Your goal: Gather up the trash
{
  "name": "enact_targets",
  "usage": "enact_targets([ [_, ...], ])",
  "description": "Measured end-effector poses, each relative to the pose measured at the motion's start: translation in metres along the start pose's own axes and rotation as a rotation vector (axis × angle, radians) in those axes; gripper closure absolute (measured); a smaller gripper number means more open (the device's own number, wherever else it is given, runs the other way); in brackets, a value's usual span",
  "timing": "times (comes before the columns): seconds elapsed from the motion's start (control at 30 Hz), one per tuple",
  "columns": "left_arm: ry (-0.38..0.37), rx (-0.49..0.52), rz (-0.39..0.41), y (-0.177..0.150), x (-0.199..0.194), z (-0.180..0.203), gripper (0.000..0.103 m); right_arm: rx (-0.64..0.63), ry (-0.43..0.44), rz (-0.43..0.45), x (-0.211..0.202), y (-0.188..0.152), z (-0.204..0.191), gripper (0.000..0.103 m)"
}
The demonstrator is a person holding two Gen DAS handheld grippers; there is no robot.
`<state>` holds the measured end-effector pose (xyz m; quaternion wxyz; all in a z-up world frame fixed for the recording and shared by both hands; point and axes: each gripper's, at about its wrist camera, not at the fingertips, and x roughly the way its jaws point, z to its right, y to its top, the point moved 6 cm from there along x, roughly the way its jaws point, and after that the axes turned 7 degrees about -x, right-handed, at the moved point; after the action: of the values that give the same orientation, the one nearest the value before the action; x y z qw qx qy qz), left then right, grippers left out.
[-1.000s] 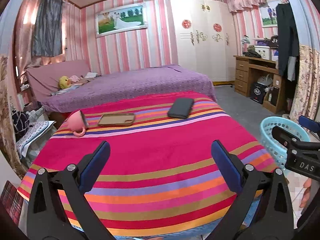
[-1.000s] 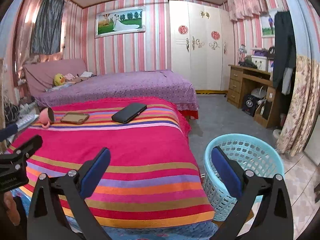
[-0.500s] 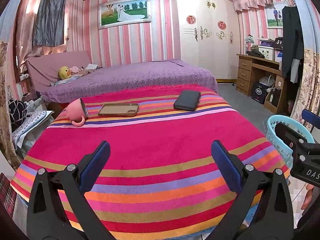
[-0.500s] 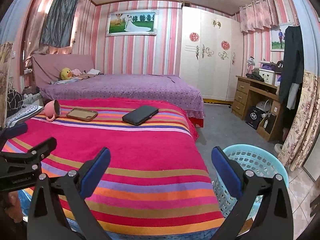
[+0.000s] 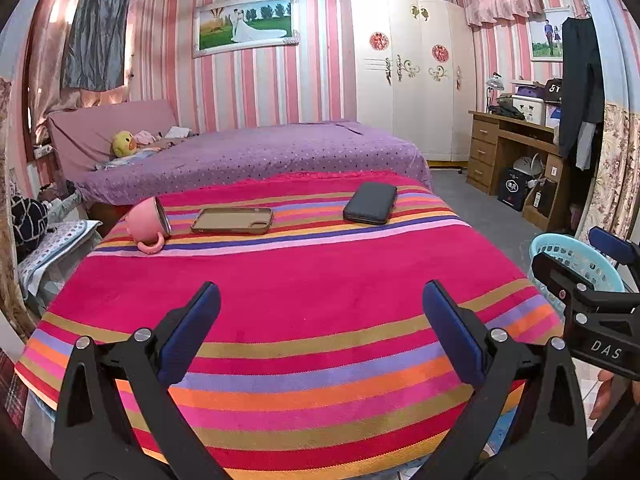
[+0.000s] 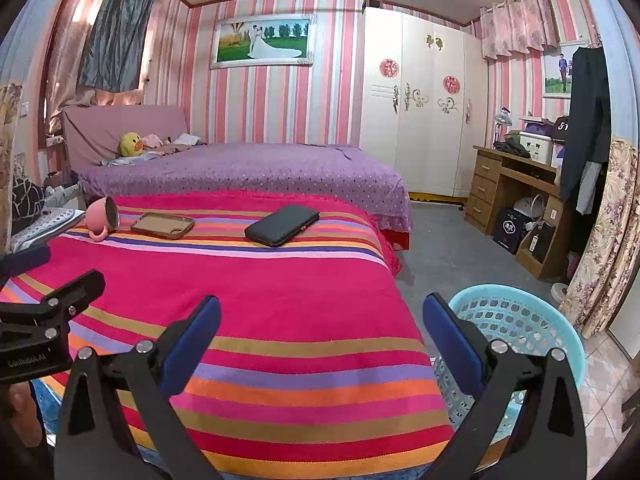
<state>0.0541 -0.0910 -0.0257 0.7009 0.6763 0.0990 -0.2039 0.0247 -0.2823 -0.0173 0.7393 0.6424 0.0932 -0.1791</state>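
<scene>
Nothing looks collected yet: both claws are spread wide and hold nothing, and the pale blue perforated plastic basket (image 6: 520,320), on the floor just beyond the right claw (image 6: 320,336) and to its right, shows no trash in the part of its inside that can be seen. The left claw (image 5: 320,332) hangs over the near end of the bed with the pink, orange and purple striped blanket (image 5: 304,280).

Well ahead of both claws, at the far end of the blanket, lie a pink mug tipped on its side (image 5: 148,224), a tan phone case with its hollow up (image 5: 232,221) and a dark flat wallet-like case (image 5: 370,203). My guess is these stand in for the trash; all three are untouched, so the whole job remains.
</scene>
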Motion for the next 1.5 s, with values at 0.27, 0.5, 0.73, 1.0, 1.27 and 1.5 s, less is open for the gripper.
enact_targets([
  [0.27,-0.004,-0.006,-0.005,0.000,-0.001,-0.001,0.005,0.000,0.000,0.016,-0.002,0.002,-0.003,0.005],
  [0.5,0.025,0.002,0.014,0.001,-0.003,-0.004,0.005,0.011,0.000,0.023,-0.006,0.004,-0.004,0.005],
  [0.73,0.035,-0.029,0.007,0.003,-0.002,-0.011,0.005,0.006,0.000,0.028,-0.007,0.005,-0.006,0.005],
  [1.0,0.037,-0.028,0.013,0.004,-0.002,-0.013,0.006,0.003,0.004,0.032,-0.007,0.007,-0.007,0.005],
  [1.27,0.039,-0.017,0.018,0.005,-0.002,-0.011,0.005,0.000,0.001,0.032,-0.007,0.007,-0.008,0.005],
  [1.5,0.043,-0.013,0.023,0.005,-0.003,-0.011,0.005,0.002,0.000,0.032,-0.007,0.007,-0.007,0.005],
])
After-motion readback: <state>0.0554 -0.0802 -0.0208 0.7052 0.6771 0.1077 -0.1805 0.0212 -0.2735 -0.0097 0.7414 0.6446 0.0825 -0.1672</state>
